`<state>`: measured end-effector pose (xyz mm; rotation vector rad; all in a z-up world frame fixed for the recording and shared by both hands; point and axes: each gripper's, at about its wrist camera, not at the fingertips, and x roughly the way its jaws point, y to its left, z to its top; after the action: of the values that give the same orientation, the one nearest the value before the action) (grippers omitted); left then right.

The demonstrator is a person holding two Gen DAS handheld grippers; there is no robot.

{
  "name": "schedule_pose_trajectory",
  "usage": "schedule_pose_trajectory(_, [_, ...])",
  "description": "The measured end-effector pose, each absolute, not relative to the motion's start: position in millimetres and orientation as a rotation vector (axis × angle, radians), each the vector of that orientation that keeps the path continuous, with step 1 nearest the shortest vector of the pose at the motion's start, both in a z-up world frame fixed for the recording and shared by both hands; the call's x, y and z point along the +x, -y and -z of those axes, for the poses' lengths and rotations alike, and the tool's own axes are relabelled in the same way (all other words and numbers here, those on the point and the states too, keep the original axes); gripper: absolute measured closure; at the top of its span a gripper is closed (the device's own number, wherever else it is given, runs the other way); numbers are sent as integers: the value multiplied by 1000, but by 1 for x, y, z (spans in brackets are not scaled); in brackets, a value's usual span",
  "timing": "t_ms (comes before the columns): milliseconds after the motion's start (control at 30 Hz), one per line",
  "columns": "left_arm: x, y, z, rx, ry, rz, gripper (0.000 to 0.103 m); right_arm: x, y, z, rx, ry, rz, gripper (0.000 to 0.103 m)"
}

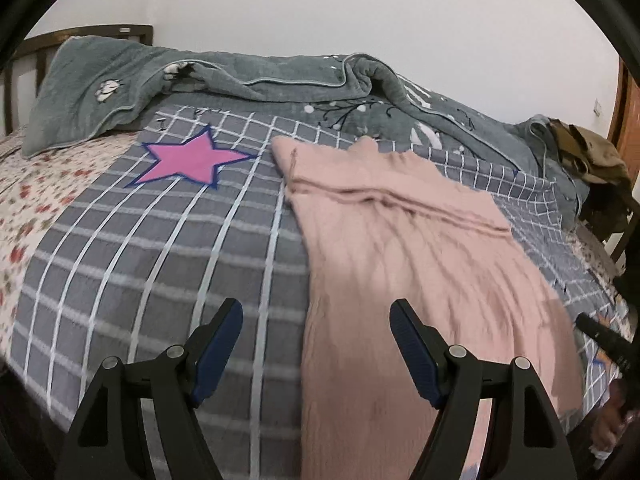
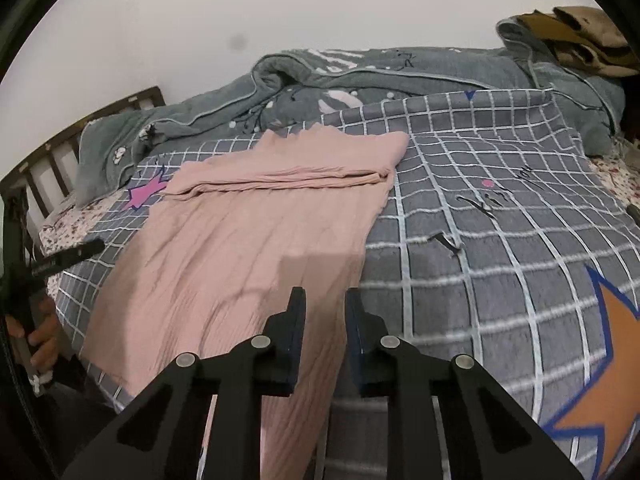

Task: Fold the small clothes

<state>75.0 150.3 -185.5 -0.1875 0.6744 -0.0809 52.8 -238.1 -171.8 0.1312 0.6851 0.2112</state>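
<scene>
The pink garment [image 1: 404, 248] lies flat on the grey checked cover [image 1: 160, 248] of the bed, its far end already doubled over into a band across the width, which suggests one fold is made and the long near portion remains to be folded. Laying it flat on the cover keeps both long edges exposed for a pinch from either side. The left gripper [image 1: 316, 320] stands with its jaws wide apart and empty; the garment's left edge runs in line with the gap between the fingers, so that the right-hand finger lies over the pink fabric and the left-hand finger over the checked cover. The right gripper [image 2: 325, 300] has its jaws narrow, with a small gap remaining; the garment's right edge runs in line with this gap, but whether the pads press on the fabric cannot be told. The crumpled grey-green blanket [image 1: 248, 76] lies along the wall, well apart from the work.
</scene>
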Motion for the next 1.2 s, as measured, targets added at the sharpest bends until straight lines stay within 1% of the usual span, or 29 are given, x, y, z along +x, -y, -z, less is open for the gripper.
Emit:
schedule_pose_trajectory(33, [68,-152,188,-197,-678,73,29,46,241,172,149,-676,-211,83])
schedule_pose_trajectory(100, [56,-153,193,-218,-688,77,33,32,247,174,190,-657,-213,83])
schedule_pose_trajectory(167, [45,-151,198,-227,-697,86,34,20,250,175,216,-652,-231,82])
schedule_pose_trajectory(367, [20,-148,205,-236,-694,91,33,-4,246,176,206,-635,-260,82])
schedule_pose_trajectory(600, [8,-143,220,-256,-728,103,34,-11,244,191,235,-688,-296,81])
schedule_pose_trajectory(733, [4,-142,226,-267,-735,104,34,-13,236,196,201,-693,-304,71])
schedule_pose_trajectory(800, [2,-143,229,-276,-734,102,34,-13,231,196,186,-692,-304,70])
schedule_pose_trajectory(867, [2,-144,230,-288,-736,105,34,-13,228,197,174,-694,-300,66])
schedule_pose_trajectory(900, [2,-144,230,-292,-734,112,34,-11,227,197,170,-698,-296,66])
schedule_pose_trajectory(933, [2,-144,230,-294,-734,113,35,-11,227,198,167,-702,-291,65])
schedule_pose_trajectory(1000, [3,-143,232,-296,-746,116,44,-9,227,201,162,-713,-277,65])
schedule_pose_trajectory(1033, [4,-143,233,-297,-752,116,47,-8,227,202,161,-719,-270,65])
schedule_pose_trajectory(1067, [5,-142,234,-297,-760,115,53,-7,227,203,163,-726,-263,65])
schedule_pose_trajectory(1100, [6,-141,236,-297,-768,116,56,-5,228,204,165,-734,-260,65])
schedule_pose_trajectory(1200, [6,-140,236,-295,-773,121,58,-4,230,207,171,-751,-253,65])
